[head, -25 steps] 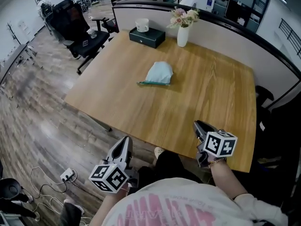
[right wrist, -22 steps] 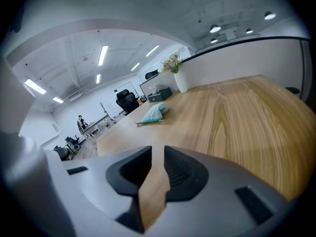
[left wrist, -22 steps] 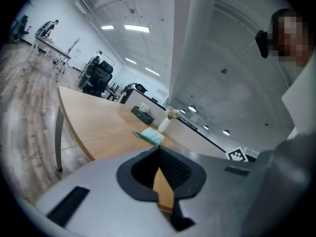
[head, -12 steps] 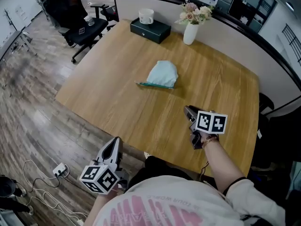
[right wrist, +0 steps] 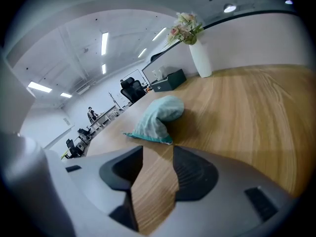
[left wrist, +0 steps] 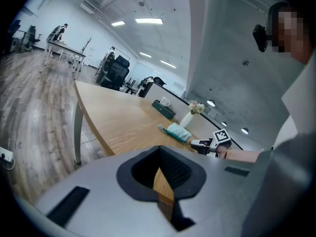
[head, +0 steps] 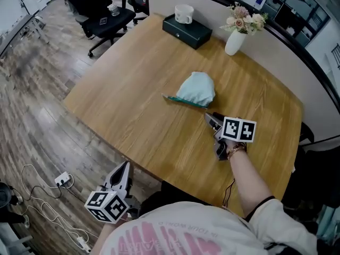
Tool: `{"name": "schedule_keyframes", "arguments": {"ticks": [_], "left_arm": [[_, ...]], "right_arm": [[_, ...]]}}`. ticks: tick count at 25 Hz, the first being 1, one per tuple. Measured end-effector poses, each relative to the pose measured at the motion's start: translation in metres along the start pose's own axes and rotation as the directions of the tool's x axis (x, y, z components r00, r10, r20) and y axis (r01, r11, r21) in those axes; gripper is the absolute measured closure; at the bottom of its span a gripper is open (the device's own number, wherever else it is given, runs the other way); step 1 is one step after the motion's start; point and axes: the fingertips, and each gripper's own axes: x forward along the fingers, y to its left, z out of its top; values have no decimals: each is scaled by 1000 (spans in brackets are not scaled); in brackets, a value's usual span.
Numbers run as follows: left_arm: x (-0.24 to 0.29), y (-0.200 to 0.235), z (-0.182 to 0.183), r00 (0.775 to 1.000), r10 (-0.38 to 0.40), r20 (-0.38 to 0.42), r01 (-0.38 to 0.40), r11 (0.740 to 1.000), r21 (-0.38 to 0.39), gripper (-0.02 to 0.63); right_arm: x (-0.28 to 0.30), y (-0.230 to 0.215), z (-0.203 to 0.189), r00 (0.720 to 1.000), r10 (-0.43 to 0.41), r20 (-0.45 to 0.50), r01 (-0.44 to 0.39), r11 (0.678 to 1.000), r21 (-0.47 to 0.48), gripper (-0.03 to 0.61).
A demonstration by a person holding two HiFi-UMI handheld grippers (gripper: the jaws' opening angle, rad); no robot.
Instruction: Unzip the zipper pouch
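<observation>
Table (head: 133, 89) of light wood, seen from above in the head view, with the zipper pouch (head: 195, 89), pale teal and humped, lying near its middle, its darker zipper edge towards the person. Only this view shows the whole layout: a white vase of flowers (head: 234, 41) and a dark box (head: 187, 31) with a mug (head: 184, 14) on top at the far edge, an office chair (head: 101, 15) beyond the corner, and a power strip (head: 62, 180) with cables on the floor. It also shows the left gripper (head: 125, 166) held low, off the table's near edge, well apart from the pouch. The right gripper view alone shows the right gripper (right wrist: 157, 167) up close: its jaws are apart and opening, with only bare wood between them and the pouch (right wrist: 157, 117) just ahead, not touched. The left gripper view shows the left gripper (left wrist: 159, 174) clenched, its tips together on nothing, and far off the pouch (left wrist: 177, 131) with the right gripper (left wrist: 193, 143) pointing at it from the side. Compared with a second ago, the right gripper has travelled from the table's near edge to just beside the pouch, while the left gripper has sunk lower and farther from the table.
</observation>
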Motion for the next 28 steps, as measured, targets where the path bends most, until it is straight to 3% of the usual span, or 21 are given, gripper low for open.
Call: {"name": "schedule_keyframes", "arguments": {"ticks": [19,28], "left_arm": [[32,8,1,1000,10,-30,-11,1000,-16,614],[27,11,7,1000,28,-4,-28,999,-18,614]], "right_arm": [[54,3,36,999,23,-34,-24,999,-29,367],[48,16,42,999,46,16,-47,998,38,479]]}}
